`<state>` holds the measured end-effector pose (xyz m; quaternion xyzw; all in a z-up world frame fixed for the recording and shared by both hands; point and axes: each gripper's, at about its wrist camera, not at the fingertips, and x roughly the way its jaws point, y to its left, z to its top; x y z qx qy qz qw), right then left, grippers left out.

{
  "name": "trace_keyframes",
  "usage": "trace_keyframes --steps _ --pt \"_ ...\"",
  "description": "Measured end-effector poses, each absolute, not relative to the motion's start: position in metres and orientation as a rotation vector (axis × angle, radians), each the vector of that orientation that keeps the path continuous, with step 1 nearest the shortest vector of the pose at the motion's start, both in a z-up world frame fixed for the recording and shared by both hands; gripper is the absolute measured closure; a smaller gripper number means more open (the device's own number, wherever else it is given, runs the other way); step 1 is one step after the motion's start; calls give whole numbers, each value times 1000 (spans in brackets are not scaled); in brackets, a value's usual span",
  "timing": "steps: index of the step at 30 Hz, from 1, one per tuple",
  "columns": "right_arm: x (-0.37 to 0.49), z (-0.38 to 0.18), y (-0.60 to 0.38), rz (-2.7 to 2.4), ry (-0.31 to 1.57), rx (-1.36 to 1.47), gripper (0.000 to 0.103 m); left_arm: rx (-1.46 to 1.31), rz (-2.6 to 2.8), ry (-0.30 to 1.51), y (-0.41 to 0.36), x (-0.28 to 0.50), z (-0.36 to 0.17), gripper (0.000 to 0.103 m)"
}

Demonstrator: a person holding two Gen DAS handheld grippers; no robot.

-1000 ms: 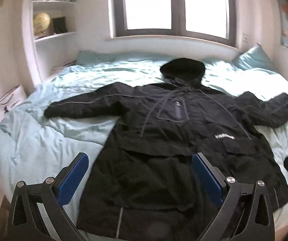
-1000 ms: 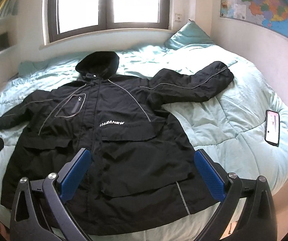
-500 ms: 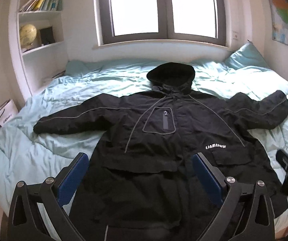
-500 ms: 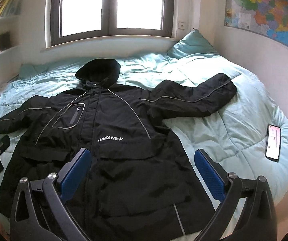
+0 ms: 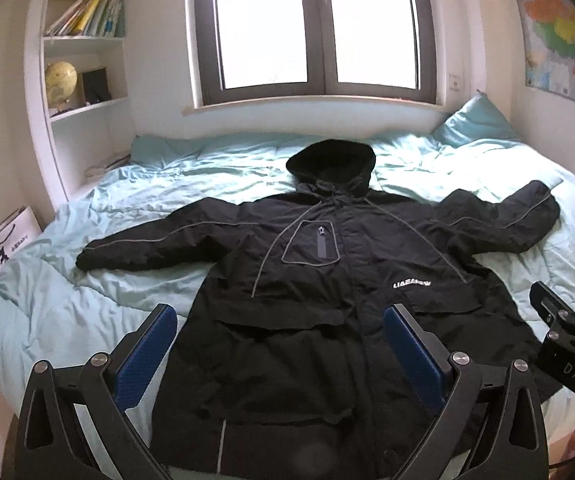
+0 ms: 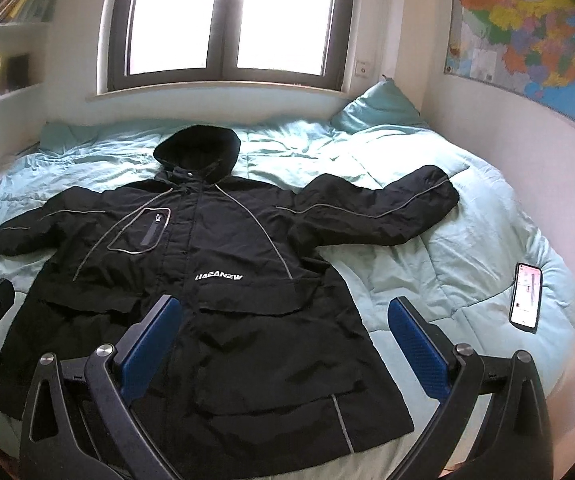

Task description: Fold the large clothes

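— Where did the coat lie?
— The black hooded coat [image 5: 327, 280] was spread flat, front up, on the bed [image 5: 87, 300], ahead of and beneath both grippers, sleeves out to either side.
— And the grippers?
— The left gripper [image 5: 279, 344] stood wide apart, holding nothing, above the hem. The right gripper [image 6: 283, 340] was equally wide, empty, touching nothing. A phone [image 6: 525, 299] lay to its right.

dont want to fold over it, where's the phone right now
The phone lies screen up on the blue bedding near the bed's right edge in the right wrist view, clear of the jacket, below its outstretched sleeve.
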<state>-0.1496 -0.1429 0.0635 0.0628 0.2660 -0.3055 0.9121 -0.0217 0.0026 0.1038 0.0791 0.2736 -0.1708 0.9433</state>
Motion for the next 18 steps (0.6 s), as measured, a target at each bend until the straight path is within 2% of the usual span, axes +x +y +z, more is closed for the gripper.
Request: trace_keyframes --steps 9,18 --pt "-187 86 -123 -602 494 157 0 127 -359 505 21 -55 128 0" --pt "-206 97 -109 -591 463 144 0 113 -366 512 34 -64 130 0"
